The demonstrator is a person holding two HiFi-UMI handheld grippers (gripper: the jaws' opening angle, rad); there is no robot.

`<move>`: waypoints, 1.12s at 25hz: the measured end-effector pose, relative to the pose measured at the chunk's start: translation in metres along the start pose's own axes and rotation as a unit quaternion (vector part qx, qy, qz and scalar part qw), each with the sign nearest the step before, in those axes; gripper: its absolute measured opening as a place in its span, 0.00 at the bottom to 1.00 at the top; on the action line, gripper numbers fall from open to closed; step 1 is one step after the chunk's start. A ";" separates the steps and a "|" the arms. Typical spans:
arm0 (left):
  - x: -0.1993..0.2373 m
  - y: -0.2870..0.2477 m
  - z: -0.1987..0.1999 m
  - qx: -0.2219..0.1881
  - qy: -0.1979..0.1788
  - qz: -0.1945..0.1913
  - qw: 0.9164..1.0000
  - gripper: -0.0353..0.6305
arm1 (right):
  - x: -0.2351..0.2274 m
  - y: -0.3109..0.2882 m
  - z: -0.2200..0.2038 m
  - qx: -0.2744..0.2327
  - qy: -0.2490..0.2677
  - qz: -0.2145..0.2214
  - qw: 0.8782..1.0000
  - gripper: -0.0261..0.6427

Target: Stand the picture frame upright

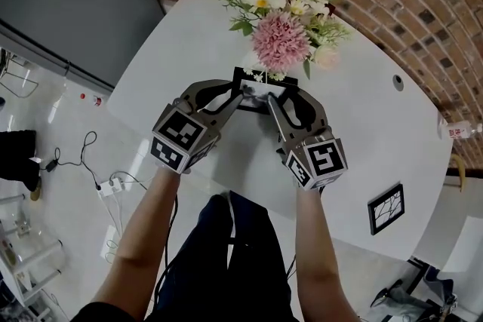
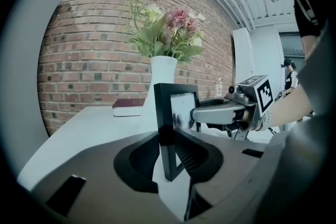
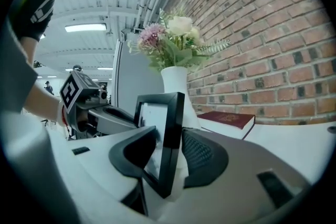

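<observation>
A small black picture frame (image 1: 260, 91) stands upright on the white table (image 1: 362, 139), just in front of the flower vase. My left gripper (image 1: 235, 99) is shut on the frame's left edge; in the left gripper view the black edge (image 2: 169, 118) is pinched between both pads. My right gripper (image 1: 274, 106) straddles the frame's right edge (image 3: 169, 128), with its jaws wider than the edge and a slim gap at the ribbed pad (image 3: 202, 152), so it is open. Each gripper view shows the other gripper beyond the frame, the right gripper (image 2: 212, 113) and the left gripper (image 3: 113, 117).
A white vase (image 2: 164, 68) of pink and white flowers (image 1: 281, 38) stands right behind the frame. A dark red book (image 3: 227, 120) lies by the brick wall. A second black frame (image 1: 386, 208) lies flat near the table's right front edge. A bottle (image 1: 456, 130) sits far right.
</observation>
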State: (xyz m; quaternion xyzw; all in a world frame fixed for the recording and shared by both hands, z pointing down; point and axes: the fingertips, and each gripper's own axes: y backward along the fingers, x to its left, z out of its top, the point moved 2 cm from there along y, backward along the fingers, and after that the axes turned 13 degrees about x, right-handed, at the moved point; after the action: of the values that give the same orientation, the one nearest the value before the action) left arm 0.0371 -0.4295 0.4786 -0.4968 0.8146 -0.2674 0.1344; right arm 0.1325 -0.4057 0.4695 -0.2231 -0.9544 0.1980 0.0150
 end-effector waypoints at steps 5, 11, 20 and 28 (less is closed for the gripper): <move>0.005 -0.003 0.001 -0.002 -0.001 0.004 1.000 0.20 | -0.002 -0.004 0.002 0.001 0.017 -0.018 1.000 0.28; 0.009 -0.007 0.005 -0.005 -0.005 0.008 1.000 0.20 | -0.007 -0.007 0.005 -0.004 0.018 -0.035 0.999 0.28; 0.014 -0.010 0.007 -0.016 -0.011 0.024 1.000 0.21 | -0.011 -0.010 0.005 -0.003 0.021 -0.056 0.998 0.28; 0.018 -0.006 0.007 -0.032 0.008 0.034 0.999 0.26 | -0.018 -0.003 0.005 -0.024 -0.027 -0.059 0.998 0.32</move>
State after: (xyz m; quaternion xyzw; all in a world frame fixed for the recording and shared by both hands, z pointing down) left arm 0.0362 -0.4496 0.4773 -0.4707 0.8402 -0.2403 0.1214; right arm 0.1466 -0.4182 0.4674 -0.1614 -0.9704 0.1795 -0.0041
